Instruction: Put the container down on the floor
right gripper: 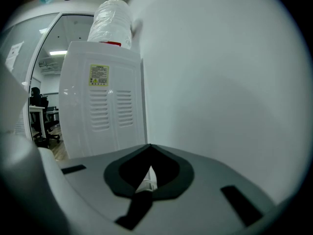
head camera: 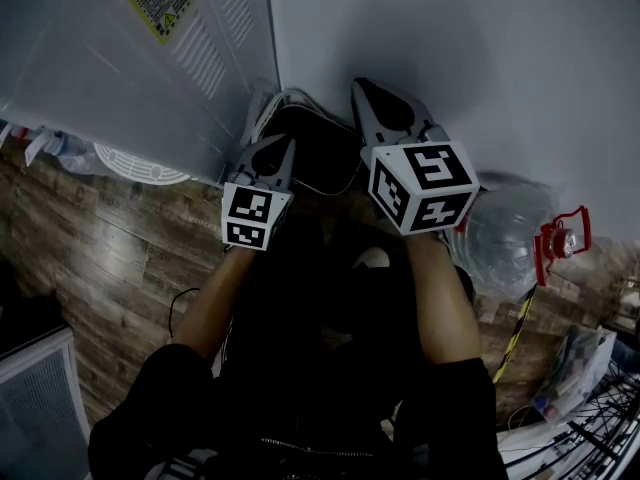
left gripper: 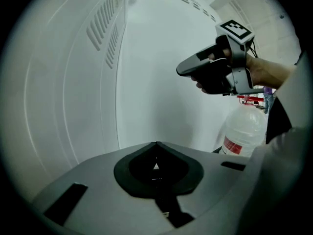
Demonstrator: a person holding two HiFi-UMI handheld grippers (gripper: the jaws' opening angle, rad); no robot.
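Observation:
The container is a large clear water jug [head camera: 510,233] standing on the wood floor at the right, against the white wall; the left gripper view shows it with a red label [left gripper: 244,129]. My left gripper [head camera: 283,150] [left gripper: 156,144] points at the wall corner, jaws shut with nothing between them. My right gripper [head camera: 366,90] [right gripper: 149,146] is held higher and further right, facing the bare wall, also shut and holding nothing; in the left gripper view the right gripper [left gripper: 183,68] shows above the jug. Neither gripper touches the jug.
A white water dispenser [head camera: 130,58] [right gripper: 102,111] stands at the left with another bottle on top [right gripper: 112,18]. A black box with a cable [head camera: 315,153] lies in the corner. A red pump handle [head camera: 562,240] sits by the jug. Clutter lies at the lower right [head camera: 580,378].

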